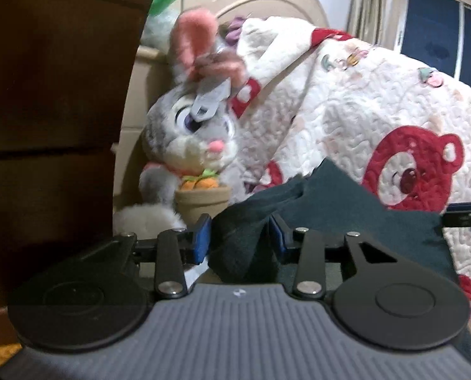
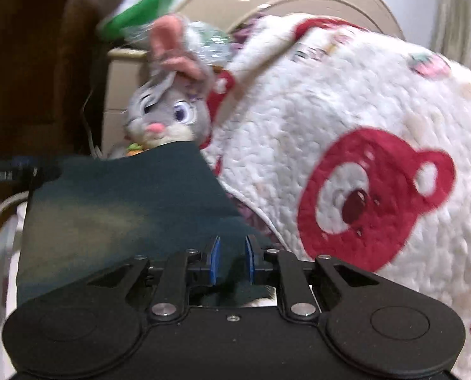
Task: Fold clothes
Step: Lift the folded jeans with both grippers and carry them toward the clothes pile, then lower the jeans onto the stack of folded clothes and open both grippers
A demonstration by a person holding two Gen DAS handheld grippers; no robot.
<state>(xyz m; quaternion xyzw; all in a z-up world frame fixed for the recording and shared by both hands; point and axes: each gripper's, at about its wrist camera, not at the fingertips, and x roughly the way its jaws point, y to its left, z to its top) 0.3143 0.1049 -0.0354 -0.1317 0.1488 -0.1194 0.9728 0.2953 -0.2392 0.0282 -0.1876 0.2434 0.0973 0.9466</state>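
With the left gripper (image 1: 240, 237) and the right gripper (image 2: 232, 261) both pinching the dark green garment (image 2: 124, 205), keep its 12 o'clock edge taut and level while folding.

Dark green garment (image 1: 330, 202); white quilt (image 2: 330, 101), red bear print

both grippers (image 1: 240, 237) (image 2: 232, 259) clamped on cloth
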